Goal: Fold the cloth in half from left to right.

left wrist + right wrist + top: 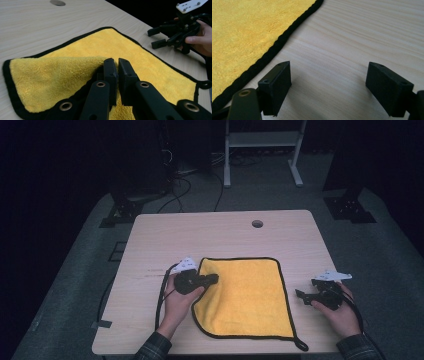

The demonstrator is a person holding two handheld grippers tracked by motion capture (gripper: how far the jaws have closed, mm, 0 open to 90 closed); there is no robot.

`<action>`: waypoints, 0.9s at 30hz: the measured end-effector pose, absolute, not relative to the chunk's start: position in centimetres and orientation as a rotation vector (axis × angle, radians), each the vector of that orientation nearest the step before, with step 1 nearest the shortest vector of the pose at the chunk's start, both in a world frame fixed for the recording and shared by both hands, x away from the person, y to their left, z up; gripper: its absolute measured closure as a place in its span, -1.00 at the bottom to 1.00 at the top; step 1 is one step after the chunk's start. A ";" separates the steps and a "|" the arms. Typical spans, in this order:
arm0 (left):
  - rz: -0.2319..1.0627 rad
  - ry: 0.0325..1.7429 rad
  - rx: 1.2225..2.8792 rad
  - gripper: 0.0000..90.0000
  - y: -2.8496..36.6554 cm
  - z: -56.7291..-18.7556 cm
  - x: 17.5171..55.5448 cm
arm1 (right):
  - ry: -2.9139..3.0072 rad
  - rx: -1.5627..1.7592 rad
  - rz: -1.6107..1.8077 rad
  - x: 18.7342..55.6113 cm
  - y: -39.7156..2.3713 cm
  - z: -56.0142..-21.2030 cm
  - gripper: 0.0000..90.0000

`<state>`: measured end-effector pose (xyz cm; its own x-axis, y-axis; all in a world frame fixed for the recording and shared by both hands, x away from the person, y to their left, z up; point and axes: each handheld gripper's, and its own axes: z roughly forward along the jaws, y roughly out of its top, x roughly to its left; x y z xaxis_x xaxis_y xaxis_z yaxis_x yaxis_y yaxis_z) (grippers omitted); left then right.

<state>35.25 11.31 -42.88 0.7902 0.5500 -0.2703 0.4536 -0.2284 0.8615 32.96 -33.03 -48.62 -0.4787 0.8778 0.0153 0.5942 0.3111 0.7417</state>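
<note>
While left gripper (117,65) pinches cloth (247,295) edge, right gripper (328,86) gapes beside hem.

cloth (247,295): fluffy yellow terry, black hem | table (200,232): matt pale wood grain

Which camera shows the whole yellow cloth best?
The high view: the yellow cloth lies whole there, one edge lifted. The left gripper view shows its folded part close up; the right gripper view shows just a black-trimmed edge.
</note>
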 end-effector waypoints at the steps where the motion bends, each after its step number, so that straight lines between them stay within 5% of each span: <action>1: 0.107 0.759 1.870 0.89 11.0 -42.8 35.3 | 2.191 1.311 0.984 33.0 -33.0 -48.6 -0.57; 27: -0.028 0.647 1.874 0.89 1.6 -43.3 37.1 | 2.192 1.307 0.984 33.0 -33.0 -48.6 -0.58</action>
